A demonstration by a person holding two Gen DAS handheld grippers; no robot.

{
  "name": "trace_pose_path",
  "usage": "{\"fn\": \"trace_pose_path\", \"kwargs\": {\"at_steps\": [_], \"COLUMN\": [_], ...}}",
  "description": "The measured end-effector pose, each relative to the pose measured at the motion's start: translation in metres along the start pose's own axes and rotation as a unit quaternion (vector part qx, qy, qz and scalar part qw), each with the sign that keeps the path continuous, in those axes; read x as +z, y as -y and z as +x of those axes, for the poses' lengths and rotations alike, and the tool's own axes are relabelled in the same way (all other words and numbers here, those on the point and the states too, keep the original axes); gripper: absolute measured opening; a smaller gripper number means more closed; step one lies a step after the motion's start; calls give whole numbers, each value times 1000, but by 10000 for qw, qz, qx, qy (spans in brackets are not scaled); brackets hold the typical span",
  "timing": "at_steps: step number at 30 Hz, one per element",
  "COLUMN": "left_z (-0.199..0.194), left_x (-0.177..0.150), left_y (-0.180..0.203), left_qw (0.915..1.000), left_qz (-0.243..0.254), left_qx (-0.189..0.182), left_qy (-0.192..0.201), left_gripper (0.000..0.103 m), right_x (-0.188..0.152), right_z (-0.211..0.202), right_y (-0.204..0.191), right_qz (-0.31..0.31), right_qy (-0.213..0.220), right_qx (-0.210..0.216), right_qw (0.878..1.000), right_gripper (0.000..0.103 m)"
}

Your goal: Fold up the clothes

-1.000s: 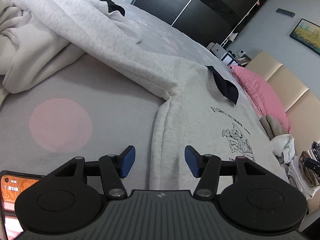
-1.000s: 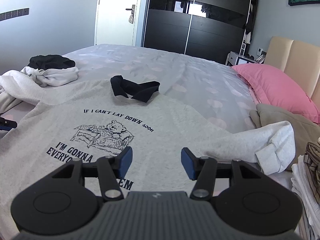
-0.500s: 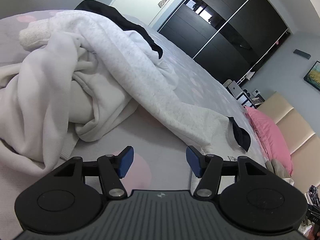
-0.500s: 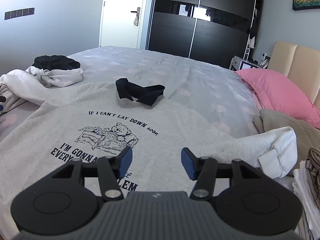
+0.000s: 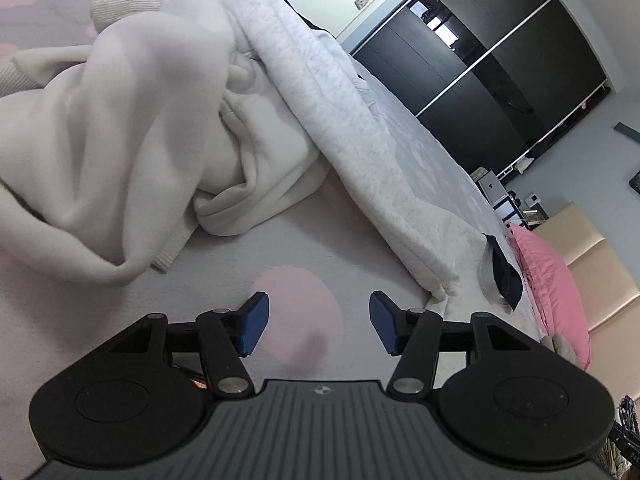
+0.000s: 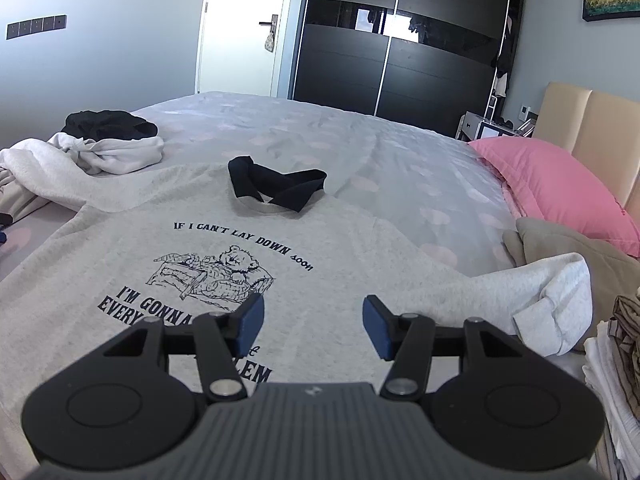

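Observation:
A grey sweatshirt (image 6: 328, 248) with a bear print and a black collar (image 6: 276, 186) lies flat, front up, on the bed. Its right sleeve (image 6: 552, 292) ends folded near the bed's edge. Its left sleeve (image 5: 360, 152) runs up over a cream garment (image 5: 120, 140). My right gripper (image 6: 312, 320) is open and empty above the sweatshirt's lower chest. My left gripper (image 5: 316, 322) is open and empty above bare bedsheet, below the left sleeve and beside the cream garment.
The bedsheet (image 6: 400, 160) is grey with pink dots. A pink pillow (image 6: 560, 184) and a beige garment (image 6: 560, 248) lie at the right. A stack of folded clothes (image 6: 616, 360) sits at the right edge. A black garment (image 6: 108, 124) tops a white pile at far left.
My left gripper has swung left, away from the sweatshirt's body toward the left sleeve and the cream garment. My right gripper has risen slightly over the sweatshirt. Both stay open.

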State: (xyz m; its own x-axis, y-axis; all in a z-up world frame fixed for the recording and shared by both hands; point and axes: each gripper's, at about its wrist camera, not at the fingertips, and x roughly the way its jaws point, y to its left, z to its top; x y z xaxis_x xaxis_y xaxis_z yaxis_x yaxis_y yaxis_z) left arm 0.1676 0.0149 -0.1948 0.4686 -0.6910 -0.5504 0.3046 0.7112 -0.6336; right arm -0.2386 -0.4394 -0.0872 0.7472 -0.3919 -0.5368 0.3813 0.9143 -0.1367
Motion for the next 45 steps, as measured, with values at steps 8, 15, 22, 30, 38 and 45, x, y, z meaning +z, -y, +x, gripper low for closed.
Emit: {"fn": "trace_pose_path", "kwargs": {"at_steps": [8, 15, 22, 30, 38, 45], "left_z": [7, 3, 2, -14, -22, -10], "left_x": [-4, -8, -7, 14, 63, 99], "left_y": [-8, -14, -5, 19, 49, 49], "left_qw": [9998, 9987, 9990, 9969, 9937, 9911], "left_qz": [-41, -208, -93, 183, 612, 263], "left_qx": [-97, -279, -216, -277, 134, 878], "left_qy": [185, 364, 378, 714, 931, 963], "left_gripper": [49, 47, 50, 58, 61, 61], "right_x": [0, 0, 0, 2, 2, 0], "right_z": [0, -1, -3, -4, 1, 8], "right_y": [-1, -2, -2, -2, -2, -4], "right_qz": [-37, -71, -49, -23, -9, -79], "right_qy": [34, 67, 120, 161, 69, -3], "right_qx": [-6, -14, -16, 14, -21, -47], "right_qw": [10000, 10000, 9999, 9999, 10000, 10000], "right_gripper": [58, 58, 58, 61, 61, 62]}}
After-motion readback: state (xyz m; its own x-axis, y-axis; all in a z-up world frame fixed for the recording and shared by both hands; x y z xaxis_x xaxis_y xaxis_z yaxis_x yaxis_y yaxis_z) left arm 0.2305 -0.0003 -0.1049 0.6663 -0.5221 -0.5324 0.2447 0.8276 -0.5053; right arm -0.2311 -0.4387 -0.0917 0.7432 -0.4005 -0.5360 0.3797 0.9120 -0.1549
